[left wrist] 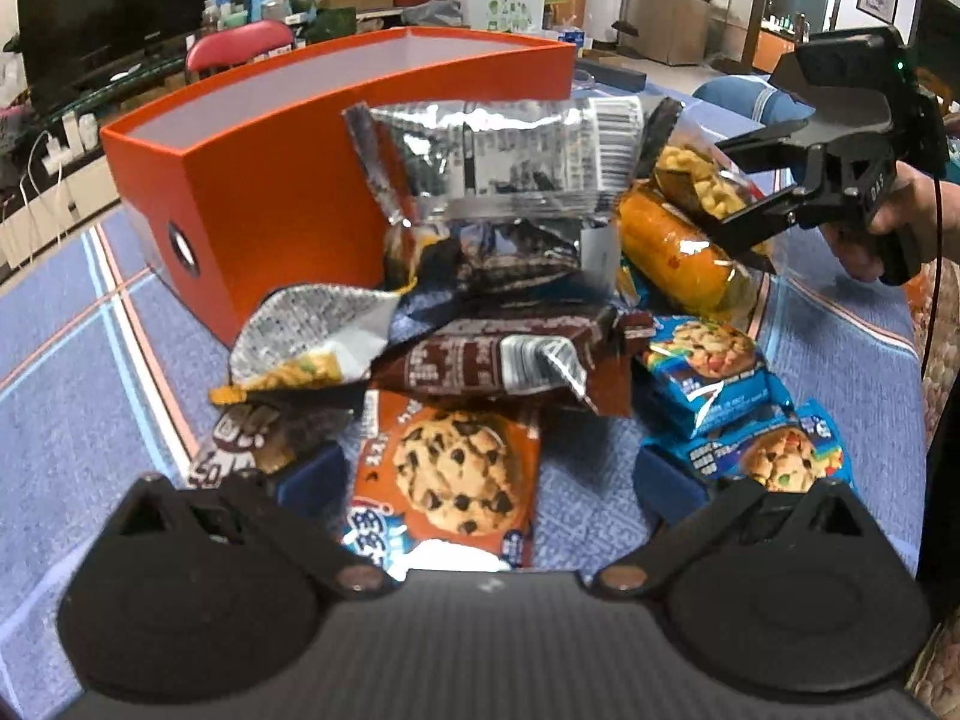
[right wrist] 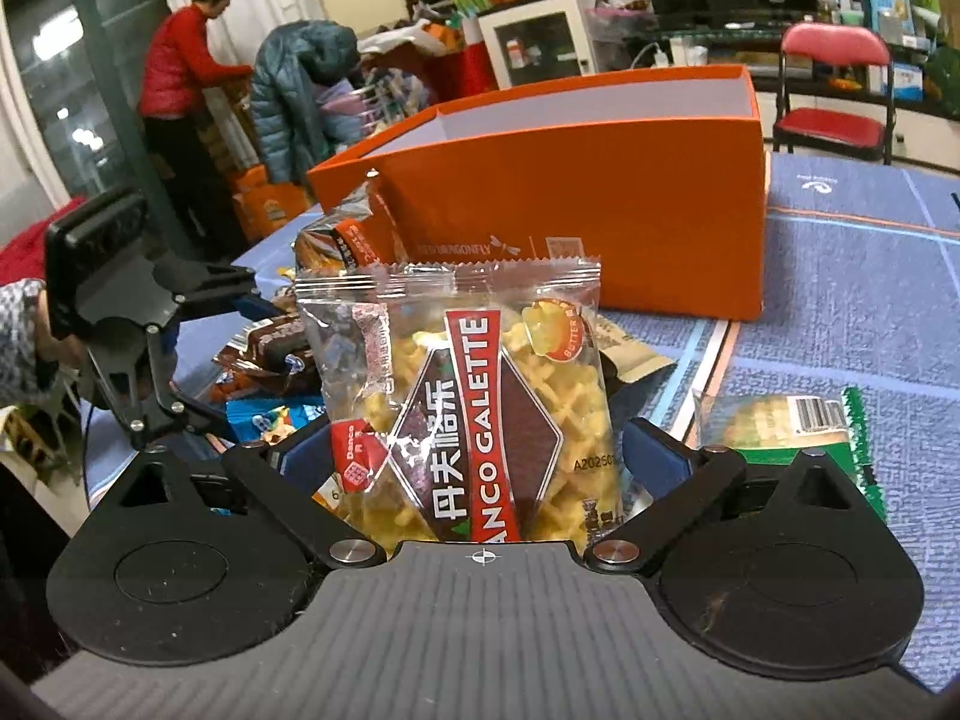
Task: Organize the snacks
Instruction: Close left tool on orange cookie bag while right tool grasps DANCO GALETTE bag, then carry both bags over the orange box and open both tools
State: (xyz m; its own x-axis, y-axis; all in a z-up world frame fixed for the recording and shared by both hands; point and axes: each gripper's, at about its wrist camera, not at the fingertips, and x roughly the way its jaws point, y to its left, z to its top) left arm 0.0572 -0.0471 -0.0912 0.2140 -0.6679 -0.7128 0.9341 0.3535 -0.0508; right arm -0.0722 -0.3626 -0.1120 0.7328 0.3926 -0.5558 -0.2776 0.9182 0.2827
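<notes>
An open orange box (left wrist: 270, 180) (right wrist: 600, 210) stands on the blue tablecloth behind a pile of snack packets. My right gripper (right wrist: 480, 456) (left wrist: 729, 192) is shut on a clear bag of yellow galette crackers (right wrist: 468, 420) (left wrist: 702, 180), held upright above the pile's right side, in front of the box. My left gripper (left wrist: 489, 477) (right wrist: 252, 369) is open and low over the pile's near edge. An orange chocolate-chip cookie packet (left wrist: 456, 480) lies between its fingers, not clamped. The pile holds a silver packet (left wrist: 498, 162), a brown packet (left wrist: 498, 360) and blue cookie packets (left wrist: 708, 372).
A green-edged packet (right wrist: 798, 420) lies apart on the cloth to the right of my right gripper. A hand (left wrist: 870, 228) holds the right gripper. Beyond the table are a red chair (right wrist: 834, 90) and a person in a red top (right wrist: 180, 60).
</notes>
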